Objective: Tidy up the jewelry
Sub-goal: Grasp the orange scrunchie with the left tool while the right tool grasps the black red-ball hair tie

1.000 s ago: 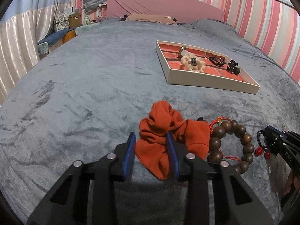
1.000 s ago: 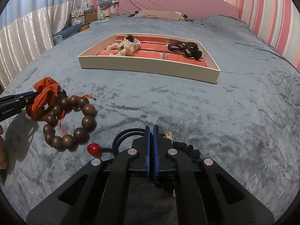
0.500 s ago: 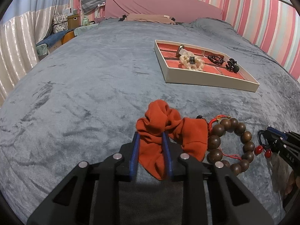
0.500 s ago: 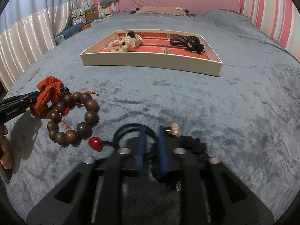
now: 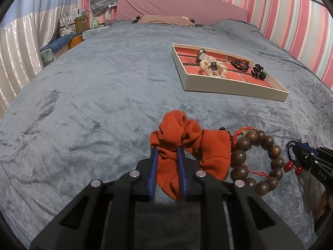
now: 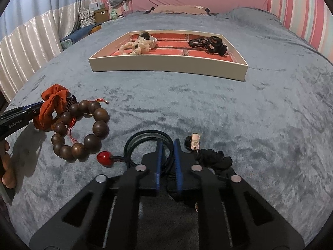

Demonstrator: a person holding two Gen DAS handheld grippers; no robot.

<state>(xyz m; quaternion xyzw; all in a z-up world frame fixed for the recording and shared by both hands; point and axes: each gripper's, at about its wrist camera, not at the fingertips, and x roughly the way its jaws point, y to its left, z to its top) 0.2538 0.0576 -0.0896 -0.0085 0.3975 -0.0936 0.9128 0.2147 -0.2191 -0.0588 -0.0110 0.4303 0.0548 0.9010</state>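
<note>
Jewelry could be dragged astray: the orange scrunchie, pinched by the just-closing left gripper, touches the bead bracelet, while the right gripper, just narrowed around the dark hair tie, may slip.

grey bedspread, pink headboard, striped wall

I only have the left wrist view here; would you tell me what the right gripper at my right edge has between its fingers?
Observer: The right gripper straddles one strand of a dark hair tie that carries a red bead; its jaws have just been closing on it.
Operator: Is anything else lying close to it?
Observer: Yes, a black scrunchie lies against its right finger.
Operator: Anything more?
Observer: A small pale charm sits just beyond that scrunchie.
</note>
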